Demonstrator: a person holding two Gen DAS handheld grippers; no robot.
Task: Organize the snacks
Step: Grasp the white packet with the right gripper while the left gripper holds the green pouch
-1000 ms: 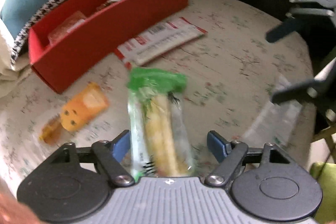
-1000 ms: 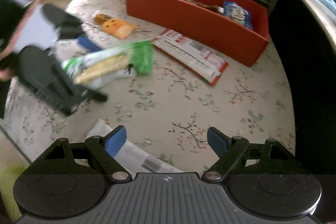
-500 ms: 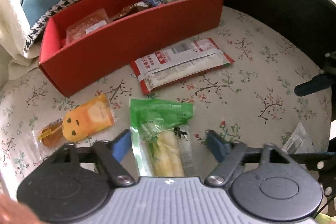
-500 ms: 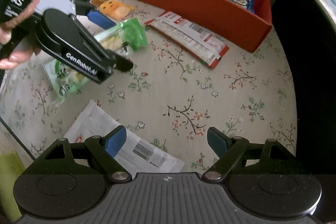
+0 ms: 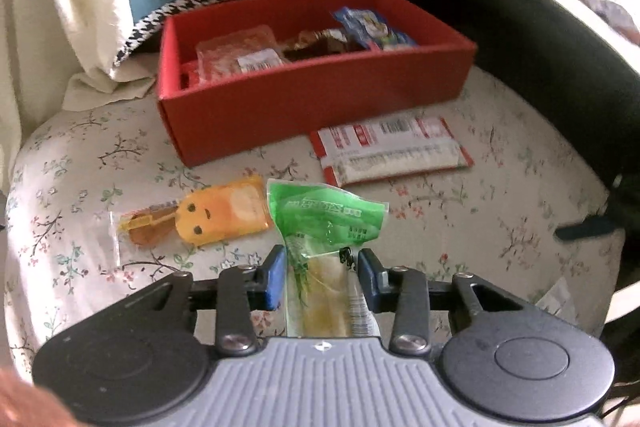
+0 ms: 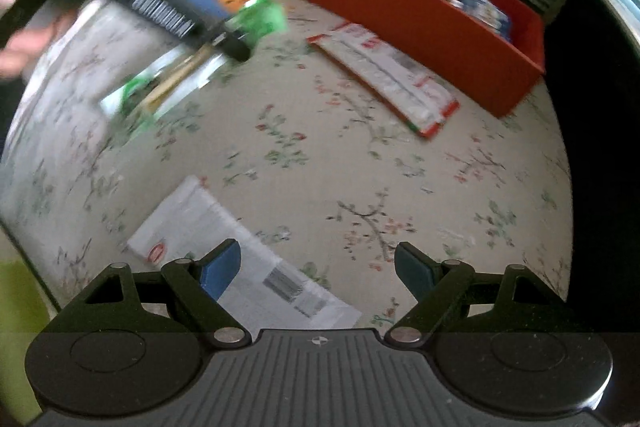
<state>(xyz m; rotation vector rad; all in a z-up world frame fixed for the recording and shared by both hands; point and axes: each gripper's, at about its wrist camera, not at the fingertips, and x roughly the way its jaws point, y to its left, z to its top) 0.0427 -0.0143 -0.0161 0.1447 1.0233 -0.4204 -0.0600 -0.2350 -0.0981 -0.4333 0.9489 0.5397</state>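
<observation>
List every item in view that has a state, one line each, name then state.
left gripper: shut on the green snack pack.
right gripper: open, holding nothing.
green snack pack: gripped, lifted off the tablecloth.
red box: open-topped, snacks inside.
orange snack pack: lying flat outside the box.
red-and-white packet: lying flat outside the box.
white packet: lying flat near the right gripper.

Green snack pouch (image 5: 326,223): glossy clear plastic film. Red box (image 5: 316,95): matt card. Tablecloth (image 6: 360,179): matt floral cloth (slightly rough weave). White packet (image 6: 240,259): smooth, semi-gloss.
</observation>
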